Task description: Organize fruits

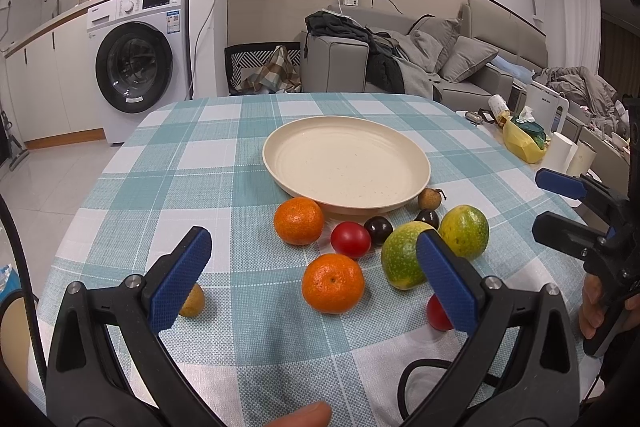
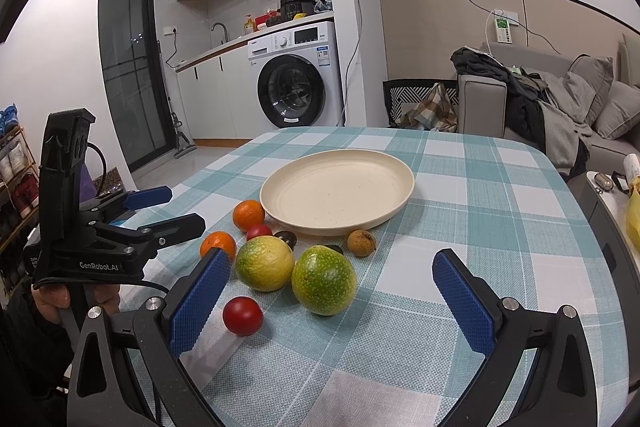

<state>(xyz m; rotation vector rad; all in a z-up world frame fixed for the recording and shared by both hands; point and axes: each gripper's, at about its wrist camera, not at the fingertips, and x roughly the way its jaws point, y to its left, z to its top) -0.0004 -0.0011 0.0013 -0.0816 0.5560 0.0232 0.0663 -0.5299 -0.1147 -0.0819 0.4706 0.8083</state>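
Note:
An empty cream plate (image 1: 346,163) (image 2: 338,191) sits mid-table on the checked cloth. In front of it lie two oranges (image 1: 333,283) (image 2: 249,214), two green-yellow fruits (image 1: 464,231) (image 2: 324,279), red tomatoes (image 1: 350,239) (image 2: 243,315), dark plums (image 1: 378,230) (image 2: 286,237) and a brown longan (image 1: 430,198) (image 2: 361,243). A small yellowish fruit (image 1: 192,301) peeks from behind my left finger. My left gripper (image 1: 314,239) (image 2: 184,207) hovers open over the near orange, holding nothing. My right gripper (image 2: 331,259) (image 1: 539,203) is open and empty just short of the green fruits.
A washing machine (image 1: 136,67) and kitchen counter stand beyond the table's far left. A grey sofa (image 1: 460,63) with clothes is at the back right. A side table with a yellow bag (image 1: 520,141) and white kettle (image 1: 546,107) borders the right edge.

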